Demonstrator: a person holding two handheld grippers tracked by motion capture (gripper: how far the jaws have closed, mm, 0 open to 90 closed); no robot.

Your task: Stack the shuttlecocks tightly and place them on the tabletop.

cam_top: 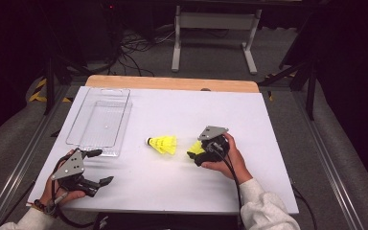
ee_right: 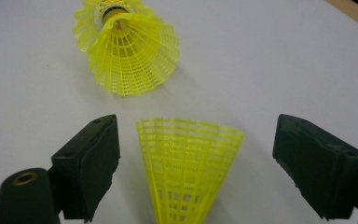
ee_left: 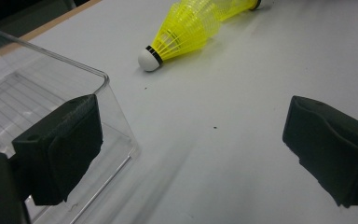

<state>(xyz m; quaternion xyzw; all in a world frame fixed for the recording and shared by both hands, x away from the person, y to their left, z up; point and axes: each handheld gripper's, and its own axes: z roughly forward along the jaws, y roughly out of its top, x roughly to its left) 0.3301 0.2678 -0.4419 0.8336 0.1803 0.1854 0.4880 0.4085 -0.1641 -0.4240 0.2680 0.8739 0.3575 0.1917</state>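
Two yellow shuttlecocks lie on the white table top (cam_top: 268,143). One shuttlecock (cam_top: 163,143) rests on its side mid-table with its white cork to the left; the left gripper view has it ahead (ee_left: 182,35). The second shuttlecock (cam_top: 195,149) lies by my right gripper (cam_top: 196,155). In the right gripper view its mesh skirt (ee_right: 189,163) sits between the jaws with a gap on each side, so the right gripper (ee_right: 196,158) is open. My left gripper (cam_top: 103,167) stands open and empty at the front left, beside the tray corner.
A clear plastic tray (cam_top: 124,115) stands empty at the left back of the table; its near corner (ee_left: 51,60) is just left of the left gripper's jaw. A wooden edge (cam_top: 172,82) runs along the far side. Cables and a metal stand (cam_top: 215,21) lie beyond.
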